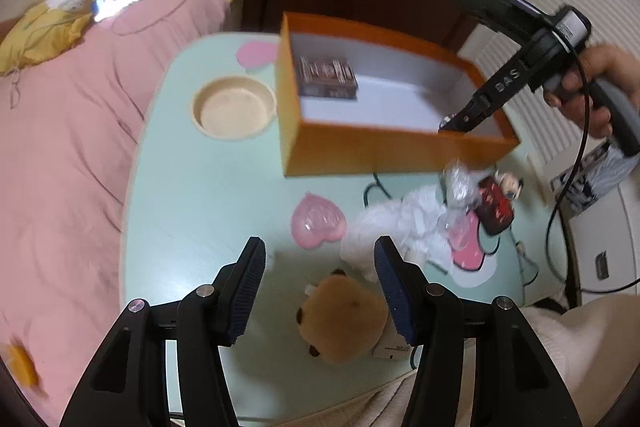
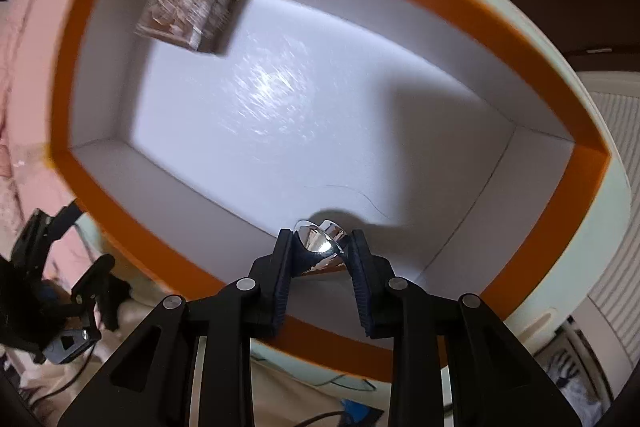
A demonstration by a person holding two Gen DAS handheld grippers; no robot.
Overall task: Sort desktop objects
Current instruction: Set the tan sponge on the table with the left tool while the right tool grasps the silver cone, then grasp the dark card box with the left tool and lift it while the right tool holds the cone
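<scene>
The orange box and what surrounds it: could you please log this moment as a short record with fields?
box: orange box, white inside, open on the pale green table
inside box: dark patterned packet in one corner
right gripper: right gripper over the box, shut on a shiny silver object
left gripper: left gripper open above a brown plush toy
still outside: pink heart dish, cream bowl

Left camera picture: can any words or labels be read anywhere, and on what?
"DAS": white letters on the black arm of the right gripper.
Dark packet in the orange box: print too blurred.
White tag under the plush toy: too small.
</scene>
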